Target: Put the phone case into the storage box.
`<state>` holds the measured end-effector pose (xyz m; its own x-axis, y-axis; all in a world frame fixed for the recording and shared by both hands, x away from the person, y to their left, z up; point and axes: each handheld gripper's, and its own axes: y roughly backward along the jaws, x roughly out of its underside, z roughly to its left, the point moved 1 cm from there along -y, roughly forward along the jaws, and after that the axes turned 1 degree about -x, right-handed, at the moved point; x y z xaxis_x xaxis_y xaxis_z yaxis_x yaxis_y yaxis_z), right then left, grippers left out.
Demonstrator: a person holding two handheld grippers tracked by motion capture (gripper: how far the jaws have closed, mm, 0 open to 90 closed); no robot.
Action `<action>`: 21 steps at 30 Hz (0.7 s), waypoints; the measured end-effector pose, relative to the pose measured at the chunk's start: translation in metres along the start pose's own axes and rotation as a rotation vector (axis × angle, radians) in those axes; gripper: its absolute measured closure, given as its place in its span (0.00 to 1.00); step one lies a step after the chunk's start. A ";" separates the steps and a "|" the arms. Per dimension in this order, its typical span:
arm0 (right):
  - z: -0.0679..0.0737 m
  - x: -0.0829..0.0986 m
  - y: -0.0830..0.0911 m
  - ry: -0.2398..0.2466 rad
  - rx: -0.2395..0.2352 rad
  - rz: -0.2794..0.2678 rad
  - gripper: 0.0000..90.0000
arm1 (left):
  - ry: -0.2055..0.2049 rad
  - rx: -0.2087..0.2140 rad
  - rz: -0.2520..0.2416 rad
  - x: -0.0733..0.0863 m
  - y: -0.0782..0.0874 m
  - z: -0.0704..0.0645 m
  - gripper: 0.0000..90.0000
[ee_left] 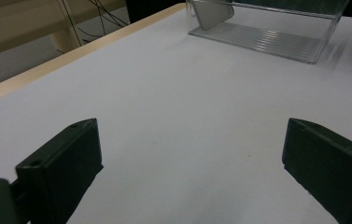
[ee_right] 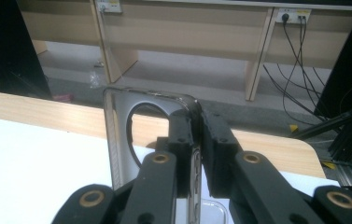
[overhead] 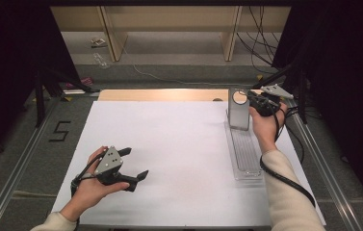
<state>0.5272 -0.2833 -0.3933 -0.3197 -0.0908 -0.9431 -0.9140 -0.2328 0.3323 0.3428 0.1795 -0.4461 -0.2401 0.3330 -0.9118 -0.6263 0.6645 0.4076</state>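
Observation:
A translucent grey phone case with a round camera hole stands upright at the far end of a long clear ribbed tray on the right of the white table top. My right gripper is shut on the case's upper right corner. In the right gripper view the jaws pinch the case by its edge. My left gripper rests low over the near left of the table, open and holding nothing. The left gripper view has its jaws wide apart, with the tray and case far off.
A wooden table edge runs along the back. Beyond it are wooden shelving and dangling cables. Black stands and metal rails flank the table. A "5" is marked on the floor at left.

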 end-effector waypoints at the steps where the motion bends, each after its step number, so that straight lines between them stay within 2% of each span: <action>1: 0.000 0.000 0.000 0.000 0.000 0.000 0.92 | -0.001 0.000 0.000 0.000 0.000 0.000 0.05; 21: 0.000 0.000 -0.007 0.008 0.013 0.008 0.91 | 0.001 0.001 -0.001 0.000 0.000 0.000 0.05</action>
<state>0.5339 -0.2814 -0.3957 -0.3246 -0.1007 -0.9405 -0.9147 -0.2199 0.3392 0.3428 0.1794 -0.4462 -0.2400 0.3320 -0.9122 -0.6255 0.6657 0.4069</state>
